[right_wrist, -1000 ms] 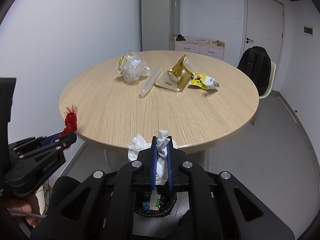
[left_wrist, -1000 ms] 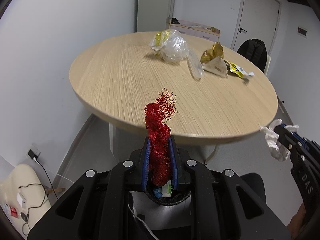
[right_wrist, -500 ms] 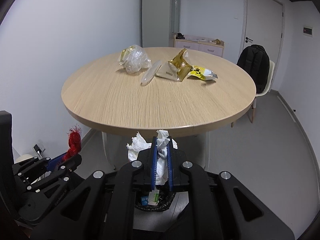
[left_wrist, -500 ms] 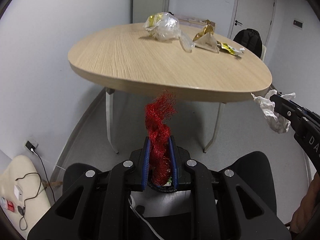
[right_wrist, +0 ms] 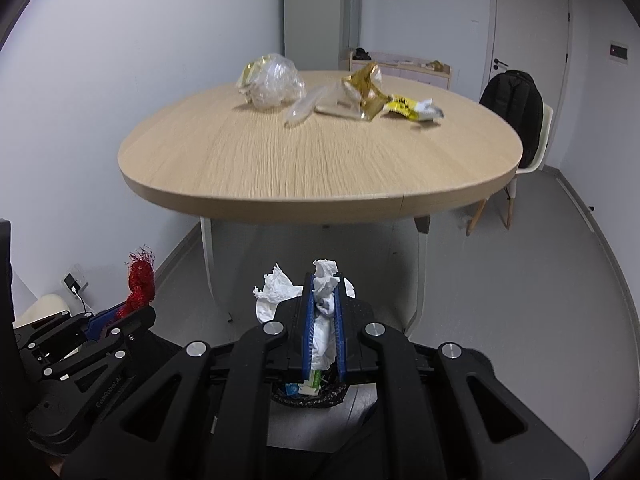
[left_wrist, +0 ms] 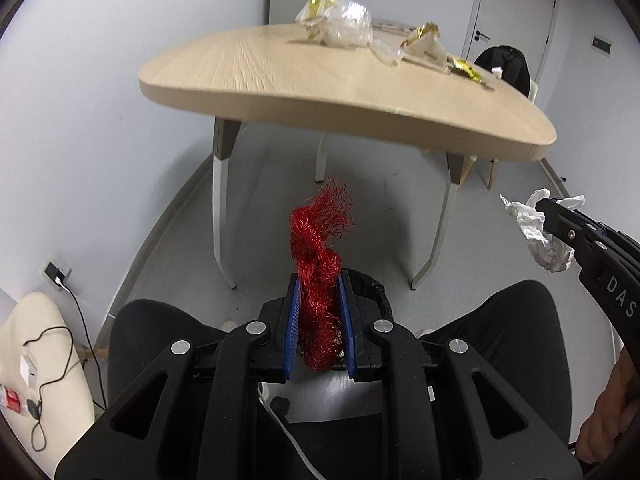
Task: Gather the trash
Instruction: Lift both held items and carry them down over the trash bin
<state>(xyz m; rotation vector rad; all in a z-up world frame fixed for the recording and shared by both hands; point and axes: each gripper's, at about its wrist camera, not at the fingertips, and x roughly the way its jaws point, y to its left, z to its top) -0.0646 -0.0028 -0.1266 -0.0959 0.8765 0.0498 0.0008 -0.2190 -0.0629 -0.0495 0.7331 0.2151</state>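
Note:
My left gripper (left_wrist: 319,284) is shut on a twisted red mesh net (left_wrist: 318,248), held below table height over a black bin (left_wrist: 374,292) on the floor. My right gripper (right_wrist: 323,280) is shut on a crumpled white tissue (right_wrist: 326,276), above the same bin (right_wrist: 308,394), which holds some trash. The right gripper with the tissue (left_wrist: 536,232) shows at the right of the left wrist view. The left gripper with the red net (right_wrist: 140,280) shows at the left of the right wrist view. On the round wooden table (right_wrist: 320,160) lie a clear plastic bag (right_wrist: 272,80), a gold wrapper (right_wrist: 364,88) and a yellow wrapper (right_wrist: 412,108).
The table's legs (left_wrist: 220,208) stand just behind the bin. A chair with a black backpack (right_wrist: 516,112) is at the far right. A cream object with cables (left_wrist: 36,360) lies by the left wall. My legs (left_wrist: 500,340) flank the bin.
Both grippers have dropped from table-top height to below the table edge, over the bin. Each still holds its piece of trash.

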